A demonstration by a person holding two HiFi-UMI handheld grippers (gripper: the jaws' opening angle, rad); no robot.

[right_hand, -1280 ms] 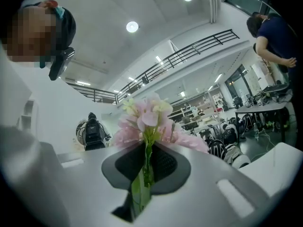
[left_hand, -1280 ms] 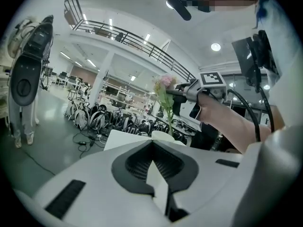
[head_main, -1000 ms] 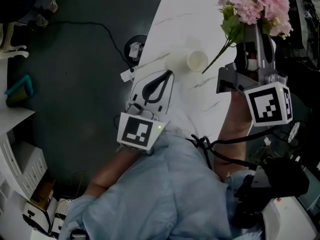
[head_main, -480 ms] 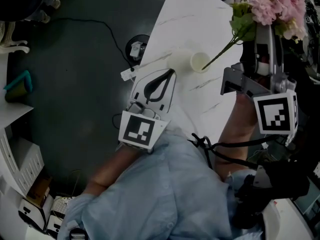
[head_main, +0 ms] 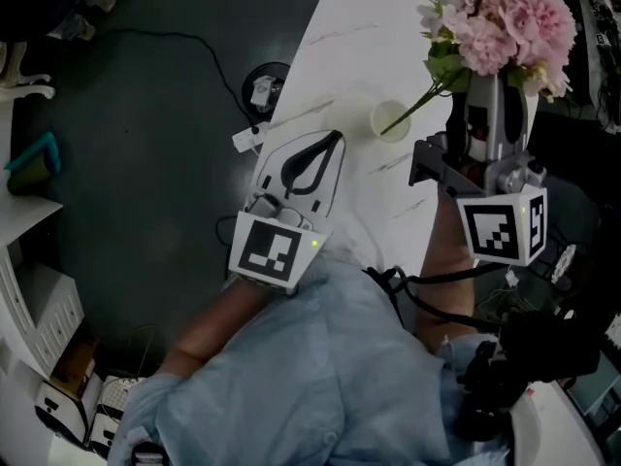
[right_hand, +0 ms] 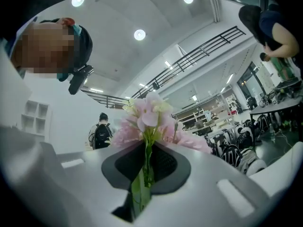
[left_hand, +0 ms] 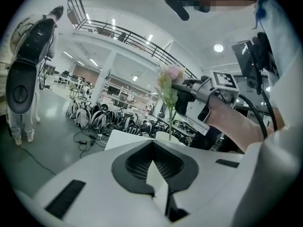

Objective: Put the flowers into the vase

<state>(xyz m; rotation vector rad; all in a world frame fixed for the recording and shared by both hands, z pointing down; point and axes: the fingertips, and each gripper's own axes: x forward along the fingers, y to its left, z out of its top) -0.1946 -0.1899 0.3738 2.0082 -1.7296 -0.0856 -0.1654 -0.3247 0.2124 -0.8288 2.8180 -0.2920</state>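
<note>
Near left, the left gripper idles over the table, jaws pressed together and empty; beyond stands the vase, a stem's end at its mouth, since the right gripper, farther right, pinches the flowers by their stems, evidently lining up insertion.

Head view: steeply down, close above white marble-veined tabletop.
Left gripper view: low, near level, across tabletop toward hall.
Right gripper view: tilted slightly up, ceiling behind.
All three share pink flower bunch; nearest in right gripper view.
</note>
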